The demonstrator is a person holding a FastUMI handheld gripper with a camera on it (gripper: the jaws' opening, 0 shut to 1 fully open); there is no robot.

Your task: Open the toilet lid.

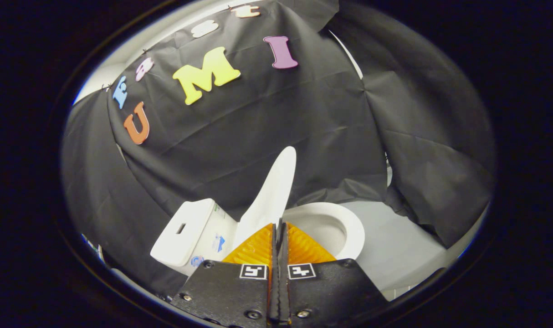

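Jaws pressed together, holding nothing, gripper low centre of frame.
Toilet lid stands raised just beyond the tips, bowl exposed right; likely lifted by pushing.

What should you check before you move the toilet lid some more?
1. Toilet lid raised off the seat: ok, it stands up, tilted.
2. Gripper holding the lid: cannot tell; the fingers are together right at the lid's lower edge.
3. Lid fully back against the tank: not ok, there is a gap.
4. Seat staying down on the bowl: ok.
5. Black cloth wall out of the lid's way: cannot tell.
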